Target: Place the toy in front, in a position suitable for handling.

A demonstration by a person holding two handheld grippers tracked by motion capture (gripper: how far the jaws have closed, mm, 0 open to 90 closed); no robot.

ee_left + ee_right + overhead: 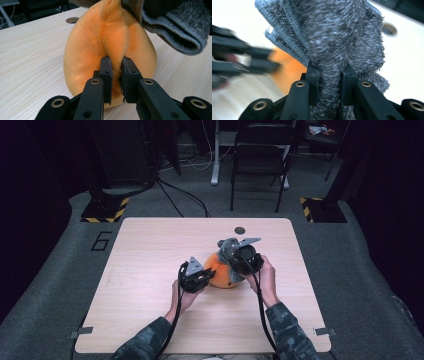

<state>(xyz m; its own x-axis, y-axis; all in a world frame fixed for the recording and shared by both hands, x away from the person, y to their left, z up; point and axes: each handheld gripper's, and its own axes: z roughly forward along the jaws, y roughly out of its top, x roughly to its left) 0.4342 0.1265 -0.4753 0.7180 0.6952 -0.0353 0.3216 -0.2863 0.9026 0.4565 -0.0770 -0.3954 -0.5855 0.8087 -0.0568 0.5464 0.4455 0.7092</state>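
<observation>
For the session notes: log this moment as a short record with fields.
surface: light wooden table with a round hole near its far edge
main thing: orange plush toy, resting on the table
left gripper: fingers shut on a fold of the orange plush toy, low on its side
right gripper: fingers shut on the grey knitted cloth
cloth position: bunched over the top of the toy
hands: one on each gripper, sleeves camouflage-patterned
</observation>
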